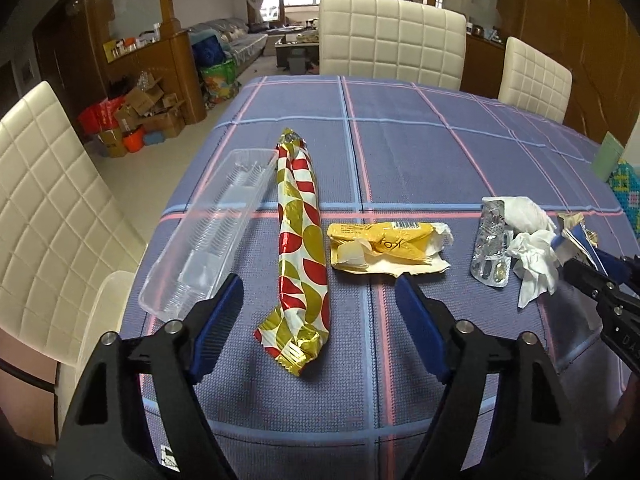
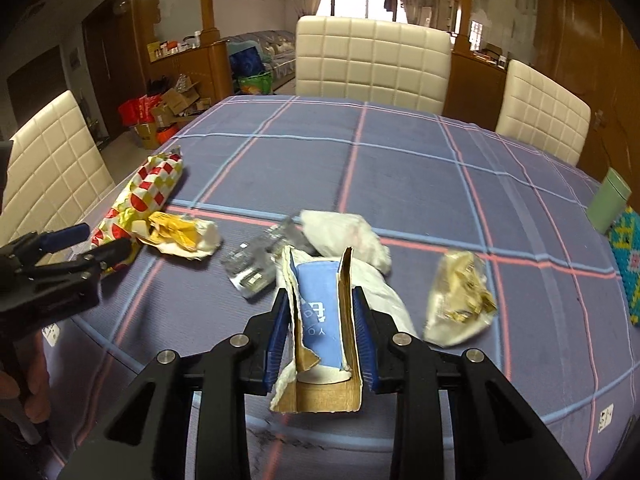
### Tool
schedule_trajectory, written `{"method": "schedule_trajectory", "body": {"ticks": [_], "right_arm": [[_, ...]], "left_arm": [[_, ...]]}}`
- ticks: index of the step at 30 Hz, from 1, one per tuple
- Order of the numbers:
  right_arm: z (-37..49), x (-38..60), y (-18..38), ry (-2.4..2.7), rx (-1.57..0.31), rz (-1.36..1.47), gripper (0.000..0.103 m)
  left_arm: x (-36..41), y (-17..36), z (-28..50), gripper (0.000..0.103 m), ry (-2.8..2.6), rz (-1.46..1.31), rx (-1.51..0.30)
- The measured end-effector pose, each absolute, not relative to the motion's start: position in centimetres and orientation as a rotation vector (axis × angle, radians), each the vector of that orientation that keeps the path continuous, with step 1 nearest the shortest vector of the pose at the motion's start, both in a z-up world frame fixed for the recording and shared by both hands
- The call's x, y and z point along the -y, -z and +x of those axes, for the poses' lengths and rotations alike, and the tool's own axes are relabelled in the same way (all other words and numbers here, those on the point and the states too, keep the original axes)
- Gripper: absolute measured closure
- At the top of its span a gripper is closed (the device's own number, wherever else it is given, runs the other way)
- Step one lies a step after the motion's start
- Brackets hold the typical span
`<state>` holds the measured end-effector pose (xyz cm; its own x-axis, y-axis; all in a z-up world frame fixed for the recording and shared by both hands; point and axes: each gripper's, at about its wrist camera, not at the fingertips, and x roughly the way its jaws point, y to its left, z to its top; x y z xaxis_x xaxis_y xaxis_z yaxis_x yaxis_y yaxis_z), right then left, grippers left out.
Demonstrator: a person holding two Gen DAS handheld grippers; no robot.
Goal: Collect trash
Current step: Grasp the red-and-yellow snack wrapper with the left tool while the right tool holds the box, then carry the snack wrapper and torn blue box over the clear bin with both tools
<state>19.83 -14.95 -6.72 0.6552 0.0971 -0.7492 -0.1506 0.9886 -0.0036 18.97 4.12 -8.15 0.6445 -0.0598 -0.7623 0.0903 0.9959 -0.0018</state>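
Observation:
My left gripper (image 1: pixel 320 292) is open and empty, its blue pads either side of the near end of a long red, gold and white wrapper (image 1: pixel 302 240). A clear plastic tray (image 1: pixel 212 232) lies to its left and a torn yellow wrapper (image 1: pixel 386 246) to its right. My right gripper (image 2: pixel 322 300) is shut on a torn blue-and-brown cardboard packet (image 2: pixel 320 312), held above the table. Under and behind it lie a foil blister pack (image 2: pixel 256 268), crumpled white tissue (image 2: pixel 344 232) and a crumpled gold and clear wrapper (image 2: pixel 460 296).
The table has a purple checked cloth (image 1: pixel 420 140). White padded chairs (image 1: pixel 392 40) stand at the far side and left. A green cup (image 2: pixel 608 200) and a colourful woven mat (image 2: pixel 628 264) are at the right edge. Boxes (image 1: pixel 136 120) sit on the floor to the left.

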Motion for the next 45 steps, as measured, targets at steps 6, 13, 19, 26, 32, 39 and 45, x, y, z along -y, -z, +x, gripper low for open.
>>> {"method": "schedule_trajectory", "body": {"ticks": [6, 13, 19, 26, 32, 39, 45], "right_arm": [[21.2, 12.3, 6.1, -0.165, -0.832, -0.100, 0.072], [22.0, 10.2, 6.2, -0.190, -0.834, -0.128, 0.072], [22.1, 8.3, 6.5, -0.222, -0.841, -0.156, 0.072], [21.8, 5.4, 6.2, -0.273, -0.831, -0.177, 0.072], [21.1, 2.4, 5.6, -0.327, -0.808, -0.202, 0.072], [20.8, -1.2, 5.4, -0.382, -0.797, -0.225, 0.072], [20.5, -3.4, 5.0, -0.410, -0.783, -0.248, 0.072]], "left_arm": [[-5.1, 9.6, 20.5, 0.070, 0.122, 0.015, -0.920], [-6.5, 9.9, 20.6, 0.082, 0.086, 0.014, -0.886], [-8.4, 9.7, 20.2, 0.082, 0.053, -0.031, -0.883], [-10.7, 9.1, 18.7, 0.082, 0.020, -0.073, -0.882], [-12.3, 8.6, 17.4, 0.082, 0.001, -0.093, -0.868], [-14.1, 8.5, 16.5, 0.082, -0.007, -0.119, -0.863], [-15.9, 7.8, 15.6, 0.082, -0.018, -0.142, -0.838]]}}
